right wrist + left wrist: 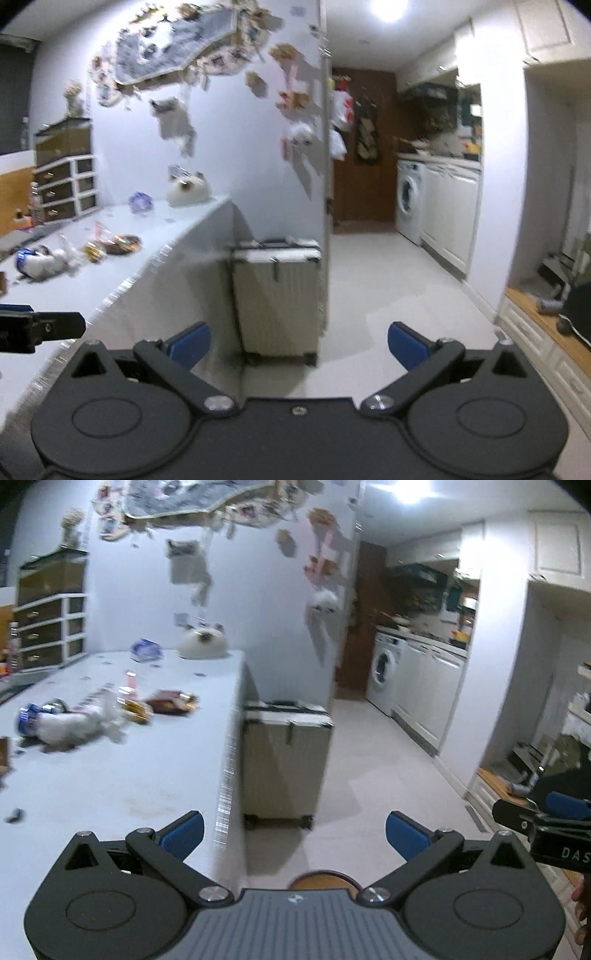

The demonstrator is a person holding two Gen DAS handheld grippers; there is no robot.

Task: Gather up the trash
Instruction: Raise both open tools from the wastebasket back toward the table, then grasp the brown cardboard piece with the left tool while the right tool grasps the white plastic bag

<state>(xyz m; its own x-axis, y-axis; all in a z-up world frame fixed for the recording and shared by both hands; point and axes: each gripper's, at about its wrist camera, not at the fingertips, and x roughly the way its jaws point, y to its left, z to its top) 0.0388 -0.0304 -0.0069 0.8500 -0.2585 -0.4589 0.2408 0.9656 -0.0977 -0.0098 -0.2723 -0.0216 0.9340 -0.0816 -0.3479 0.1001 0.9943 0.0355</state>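
The left gripper (294,832) is held level at the near right edge of the white table (110,775), its blue pads (184,832) spread wide with nothing between them. The right gripper (298,345) sits level too, just right of the left one and off the table over the floor (388,288), its jaws likewise wide and empty (each tool's tip pokes into the other's view at the frame edge). Both point toward the far kitchen, where a washer (408,201) stands.

The trash lies well apart from both grippers, on the far left of the table: a crushed can (29,718), crumpled white paper (77,723), a gold wrapper (135,705) and a brown wrapper (171,701), clustered close together. Motion blur hides finer detail. A suitcase (286,760) stands on the floor against the table's right end.
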